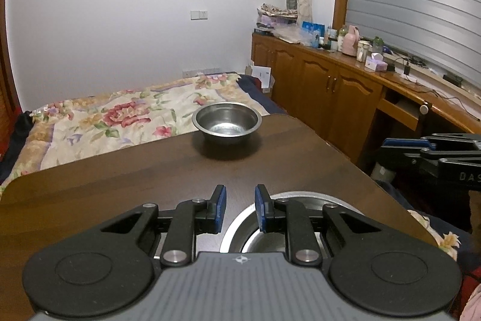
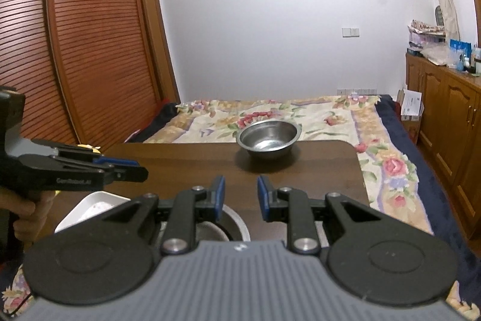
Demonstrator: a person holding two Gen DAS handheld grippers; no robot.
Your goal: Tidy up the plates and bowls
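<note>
a steel bowl (image 1: 227, 122) stands upright and empty near the far edge of the dark wooden table (image 1: 120, 185), at centre frame in the left wrist view and just right of centre in the right wrist view (image 2: 268, 138). nothing touches it.

a second steel dish (image 1: 300, 197) sits at the near side of the table, low in the frame, largely covered by the left gripper (image 1: 240, 208); only its rim and part of its inner wall show. in the right wrist view the same dish (image 2: 239, 223) shows under the right gripper (image 2: 239, 197). whether it is a bowl or a deep plate cannot be told.

a white square plate (image 2: 90, 205) lies at lower left of the right wrist view, beside the steel dish; contact between them cannot be told.

left gripper: fingers apart with a narrow gap, blue pads (image 1: 221, 208) facing each other, holding nothing, above the near dish. a hand (image 2: 27, 209) grips its handle at the left edge of the right wrist view.

right gripper: fingers apart with a narrow gap, holding nothing, above the table's near part. it also shows side-on at the right edge of the left wrist view (image 1: 387, 145), beyond the table's edge.

beyond the table lies a bed with a floral cover (image 2: 270, 113). a louvred wardrobe (image 2: 75, 50) fills the upper left of the right wrist view; wooden cabinets (image 1: 315, 80) with a cluttered top run along the right.
</note>
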